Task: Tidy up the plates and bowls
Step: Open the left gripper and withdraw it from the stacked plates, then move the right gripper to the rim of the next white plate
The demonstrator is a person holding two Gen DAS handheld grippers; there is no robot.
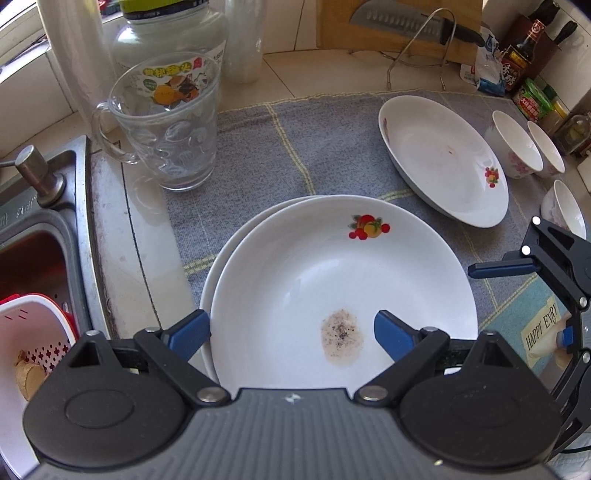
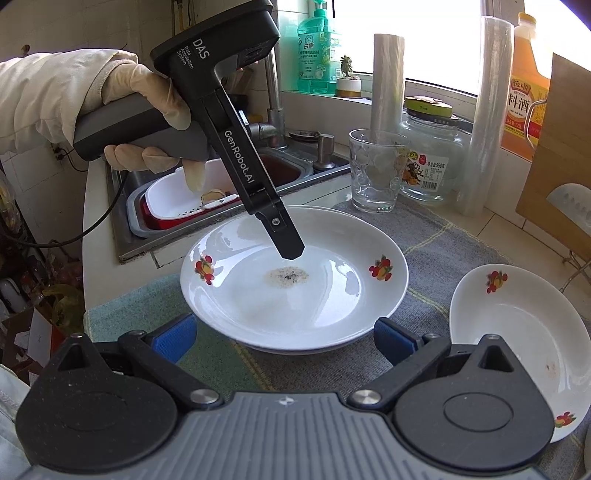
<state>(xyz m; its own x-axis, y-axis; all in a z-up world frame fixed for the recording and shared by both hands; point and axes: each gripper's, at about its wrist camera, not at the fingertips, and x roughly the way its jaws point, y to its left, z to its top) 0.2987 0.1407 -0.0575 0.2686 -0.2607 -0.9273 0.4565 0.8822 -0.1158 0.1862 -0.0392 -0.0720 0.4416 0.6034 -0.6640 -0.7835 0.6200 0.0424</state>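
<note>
Two white fruit-print plates are stacked on the grey cloth; the top plate (image 1: 332, 273) (image 2: 295, 288) has a brown speckled stain in its well. My left gripper (image 1: 291, 332) (image 2: 291, 251) is open above that plate's left part. One blue finger is outside the rim and the other over the well, and neither pad touches. My right gripper (image 2: 284, 339) (image 1: 532, 302) is open at the stack's opposite rim, with nothing between its fingers. A third plate (image 1: 443, 158) (image 2: 517, 325) lies alone further along the cloth. Three small white bowls (image 1: 513, 147) stand beyond it.
A glass mug (image 1: 166, 129) (image 2: 376, 170) and a lidded jar (image 1: 170, 33) stand near the sink (image 1: 44, 229), which holds a white colander (image 2: 173, 195). Cling-film rolls (image 2: 487, 110), a knife on a wire rack (image 1: 413, 26) and sauce bottles (image 1: 521, 51) line the back.
</note>
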